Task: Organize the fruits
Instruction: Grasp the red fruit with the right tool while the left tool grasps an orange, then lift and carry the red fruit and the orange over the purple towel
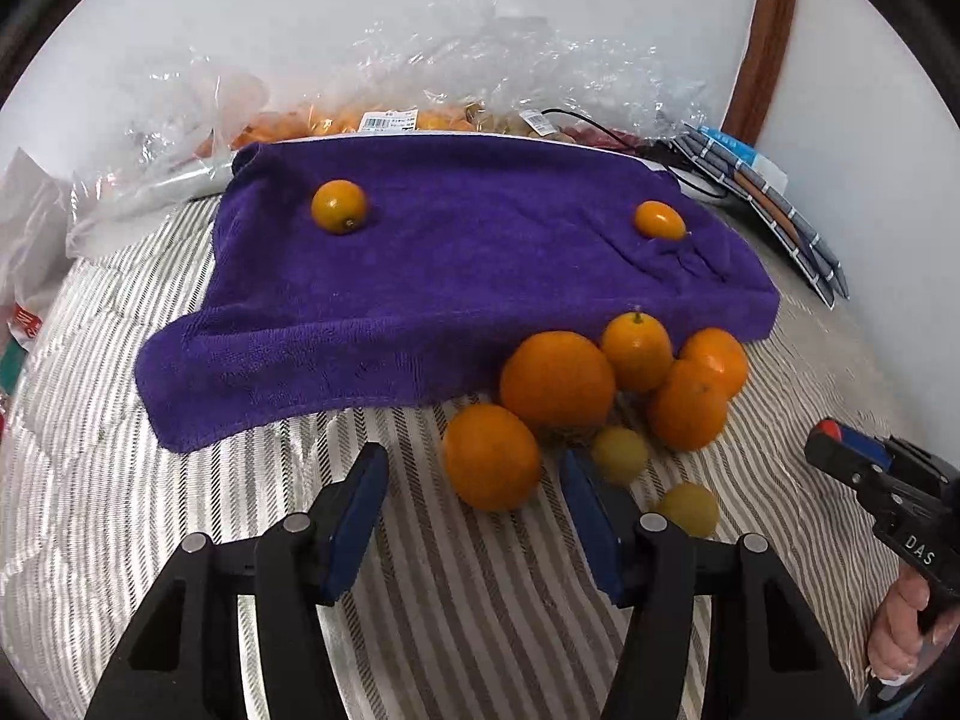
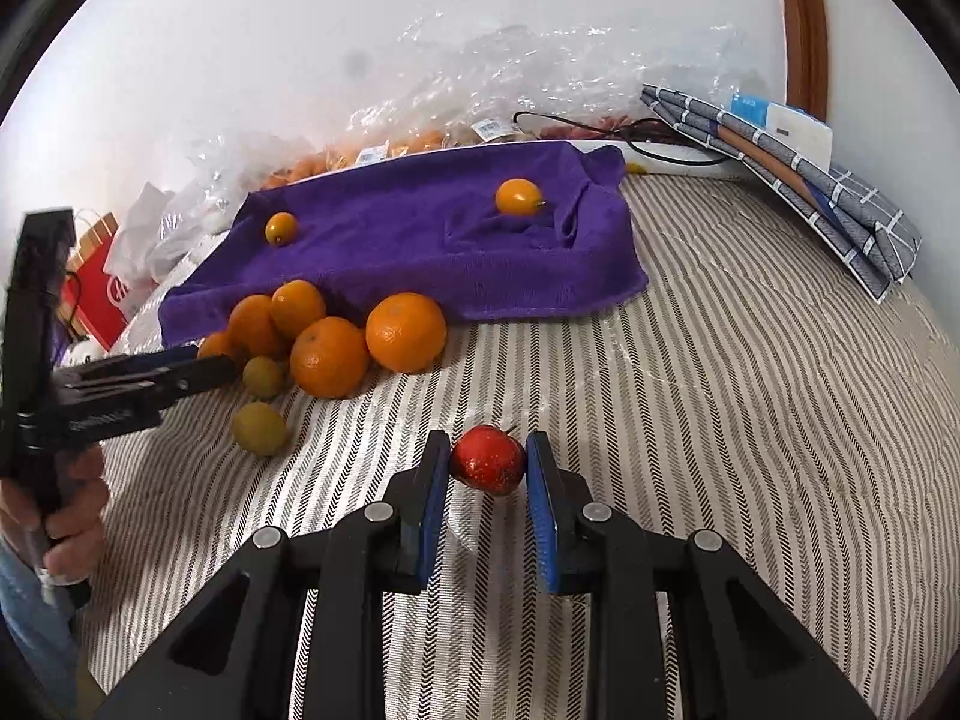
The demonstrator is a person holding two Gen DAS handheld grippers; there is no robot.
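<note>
A purple towel (image 1: 432,276) lies on the striped bed with two small kumquats on it, one left (image 1: 339,206) and one right (image 1: 660,219). Several oranges (image 1: 557,379) and two small yellow-green fruits (image 1: 689,507) sit in a pile at the towel's front edge. My left gripper (image 1: 474,468) is open, with the nearest orange (image 1: 492,457) between its fingertips. My right gripper (image 2: 487,457) is shut on a small red fruit (image 2: 487,459) at bed level. The towel (image 2: 420,252) and the pile (image 2: 330,354) also show in the right wrist view.
Clear plastic bags of fruit (image 1: 384,114) lie along the wall behind the towel. Folded grey checked cloth (image 2: 810,180) and a black cable (image 2: 630,138) sit at the back right. A red paper bag (image 2: 99,294) stands at the far left.
</note>
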